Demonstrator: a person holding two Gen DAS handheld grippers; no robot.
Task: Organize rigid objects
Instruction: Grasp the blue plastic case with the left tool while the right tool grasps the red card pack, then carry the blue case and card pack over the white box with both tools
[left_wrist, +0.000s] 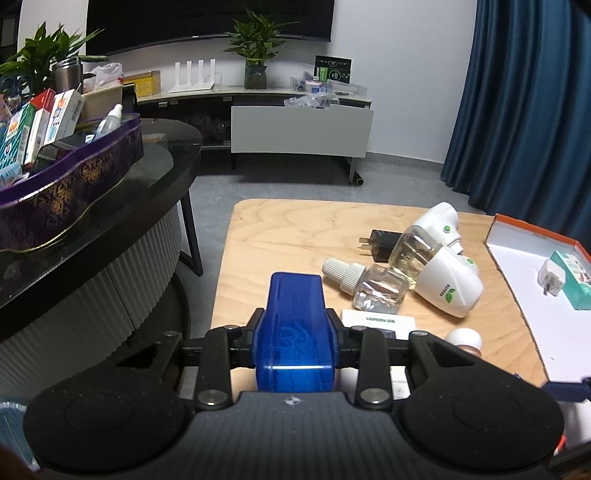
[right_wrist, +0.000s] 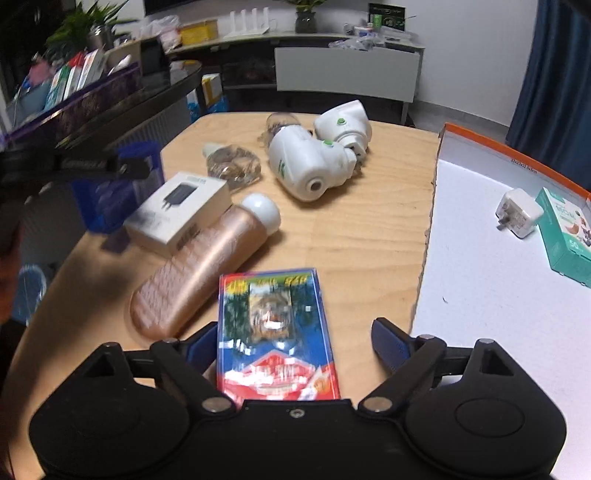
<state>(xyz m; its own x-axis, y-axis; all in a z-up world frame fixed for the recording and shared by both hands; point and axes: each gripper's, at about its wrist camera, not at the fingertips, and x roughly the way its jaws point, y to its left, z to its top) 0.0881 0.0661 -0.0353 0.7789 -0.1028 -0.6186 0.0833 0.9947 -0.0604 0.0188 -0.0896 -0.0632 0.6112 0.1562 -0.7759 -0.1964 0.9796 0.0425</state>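
Blue-and-red blister card flat on wooden tabletop, between right gripper fingers, spread wide, left one close beside card, right one clear of it. Left gripper fingers pressed together, empty, above tabletop edge. Pink bottle just left of card.

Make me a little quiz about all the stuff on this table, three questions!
1. True or false: the left claw is shut on a blue case.
2. What lies between the open right claw's fingers?
A. a blue and red card pack
B. a white charger box
C. a pink bottle
3. Fill in: the white plug adapter lies in the orange-rimmed ____.

Key: 1 true; 2 A; 3 box.
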